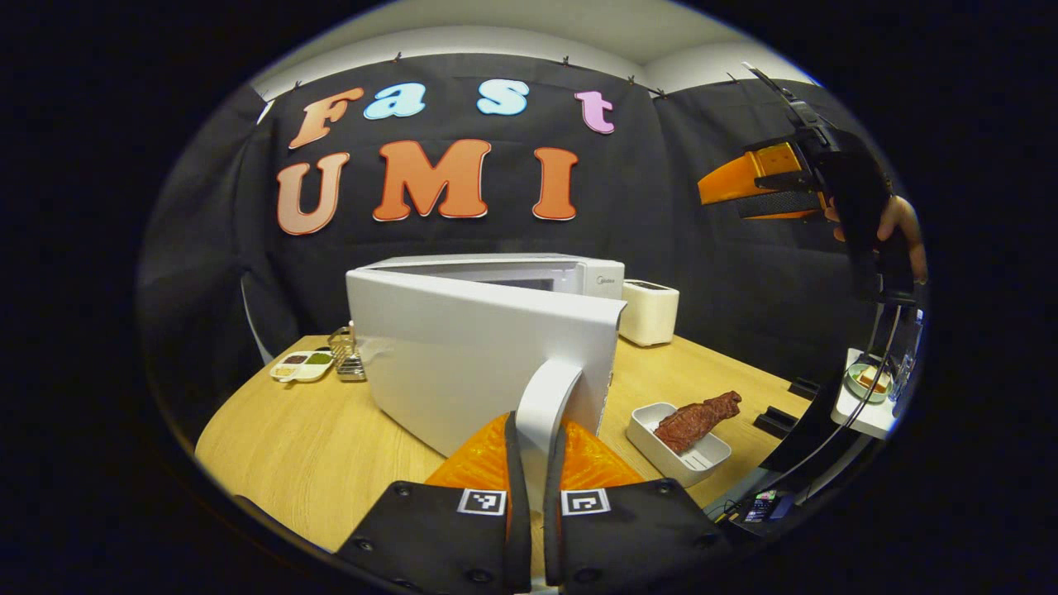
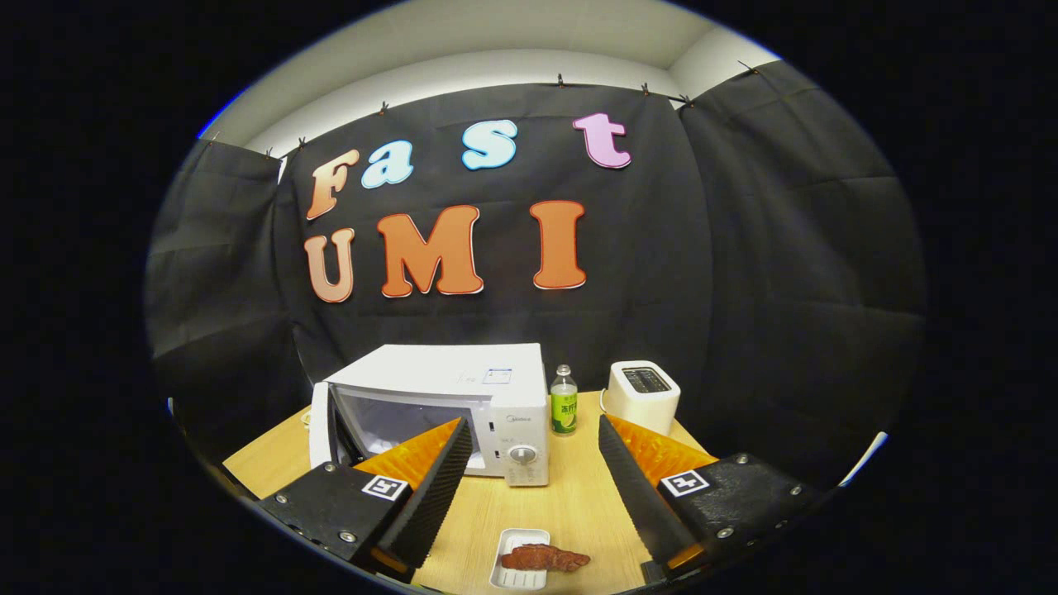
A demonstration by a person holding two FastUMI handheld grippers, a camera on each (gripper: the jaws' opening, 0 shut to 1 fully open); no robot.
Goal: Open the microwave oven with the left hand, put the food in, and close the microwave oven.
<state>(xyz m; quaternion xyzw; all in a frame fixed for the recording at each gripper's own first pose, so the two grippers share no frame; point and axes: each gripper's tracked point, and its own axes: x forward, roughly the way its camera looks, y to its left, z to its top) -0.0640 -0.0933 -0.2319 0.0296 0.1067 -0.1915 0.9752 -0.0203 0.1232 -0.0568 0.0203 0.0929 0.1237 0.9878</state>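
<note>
On the bench [image 2: 570, 504] | near white tray [image 2: 519, 570] holds meat [image 2: 545, 558], long axis left-right | microwave [image 2: 438, 409] door [image 1: 488, 372] ajar | my left jaws pinch handle [image 1: 541, 413] | right jaws spread

Black cloth [image 2: 744, 273] drapes the booth walls, clipped below a pale ceiling [image 2: 512, 41]. A light wooden table [image 1: 314, 446] fills the floor space in front.

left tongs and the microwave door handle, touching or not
Touching. In the left gripper view, the left tongs close on the white door handle, both fingers pressed against its sides.
</note>
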